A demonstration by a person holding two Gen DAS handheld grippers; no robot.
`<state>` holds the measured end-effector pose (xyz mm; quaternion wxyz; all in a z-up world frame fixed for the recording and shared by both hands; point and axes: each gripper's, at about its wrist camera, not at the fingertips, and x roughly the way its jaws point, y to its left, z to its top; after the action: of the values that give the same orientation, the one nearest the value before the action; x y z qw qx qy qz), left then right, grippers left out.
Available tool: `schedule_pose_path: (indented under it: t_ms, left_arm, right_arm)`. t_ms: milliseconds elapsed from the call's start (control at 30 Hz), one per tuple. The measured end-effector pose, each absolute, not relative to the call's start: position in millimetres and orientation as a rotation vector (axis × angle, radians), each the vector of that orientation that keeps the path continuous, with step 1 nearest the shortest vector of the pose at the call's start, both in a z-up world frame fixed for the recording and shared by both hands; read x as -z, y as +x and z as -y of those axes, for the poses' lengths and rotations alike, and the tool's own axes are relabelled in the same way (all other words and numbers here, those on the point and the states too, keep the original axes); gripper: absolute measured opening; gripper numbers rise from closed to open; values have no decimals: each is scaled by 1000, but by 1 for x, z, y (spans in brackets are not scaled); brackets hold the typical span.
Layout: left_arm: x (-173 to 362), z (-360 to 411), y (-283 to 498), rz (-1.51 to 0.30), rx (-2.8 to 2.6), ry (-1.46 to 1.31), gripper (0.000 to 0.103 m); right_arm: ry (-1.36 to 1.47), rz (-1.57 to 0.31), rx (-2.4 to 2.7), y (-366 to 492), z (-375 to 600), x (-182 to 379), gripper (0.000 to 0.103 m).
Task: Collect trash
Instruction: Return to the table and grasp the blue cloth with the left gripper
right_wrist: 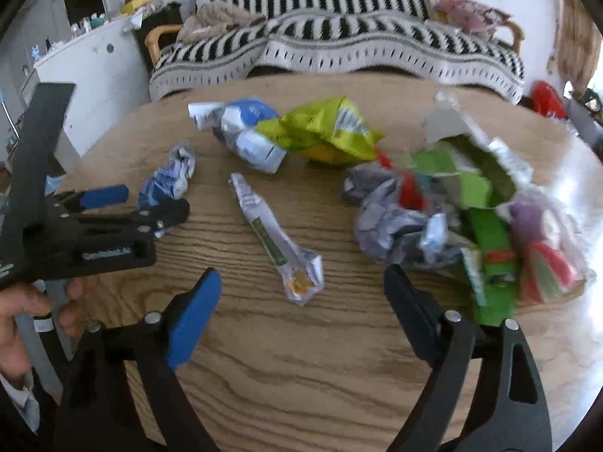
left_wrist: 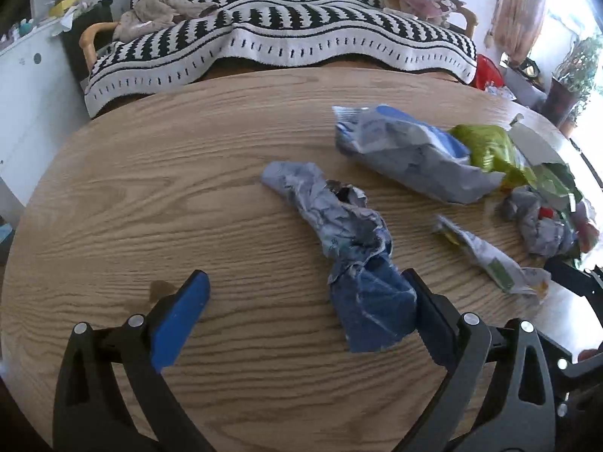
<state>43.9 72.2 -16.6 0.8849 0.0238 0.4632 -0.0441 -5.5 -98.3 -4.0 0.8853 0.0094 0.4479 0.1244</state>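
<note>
Trash lies scattered on a round wooden table (left_wrist: 150,188). In the left wrist view, a crumpled blue-grey wrapper (left_wrist: 339,233) stretches toward my left gripper (left_wrist: 304,275), which is open; the wrapper's dark blue near end sits between the fingers, against the right one. In the right wrist view, my right gripper (right_wrist: 301,273) is open over the table (right_wrist: 301,376), and a slim silver wrapper (right_wrist: 279,245) ends between its fingertips. The left gripper (right_wrist: 150,203) shows at the left by the crumpled wrapper (right_wrist: 169,177).
Farther back lie a blue-white bag (right_wrist: 241,132) and a yellow-green bag (right_wrist: 328,128). A heap of green, grey and red wrappers (right_wrist: 452,207) fills the table's right side. A sofa with a striped blanket (left_wrist: 282,37) stands behind, and a white cabinet (right_wrist: 86,64) at the left.
</note>
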Motion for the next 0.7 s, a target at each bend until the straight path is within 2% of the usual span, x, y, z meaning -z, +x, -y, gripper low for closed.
schedule_pose_path:
  t_ms: [533,567,600,633,667,700]
  left_arm:
    - [16,-63,47,-971,152,99,97]
    - [16,-59,47,-970,164,107,96]
    - [16,-58,47,-968,172,109,94]
    - [15,-56,47,-964,182,113,82]
    - [13,-54,46,-951,195,120,69]
    - [9,-53,45,-941,199,124,29]
  right_arm:
    - [35,-929,-317,4,97,4,85]
    - [32,-930,-316,4,95,4,83]
    - [28,-930,-314,4,94,4,77]
    - [20,-927,-308,5,93,3,70]
    - [10,-922,-294,7,92,3,52]
    - [9,-918,-285,9,92,2,33]
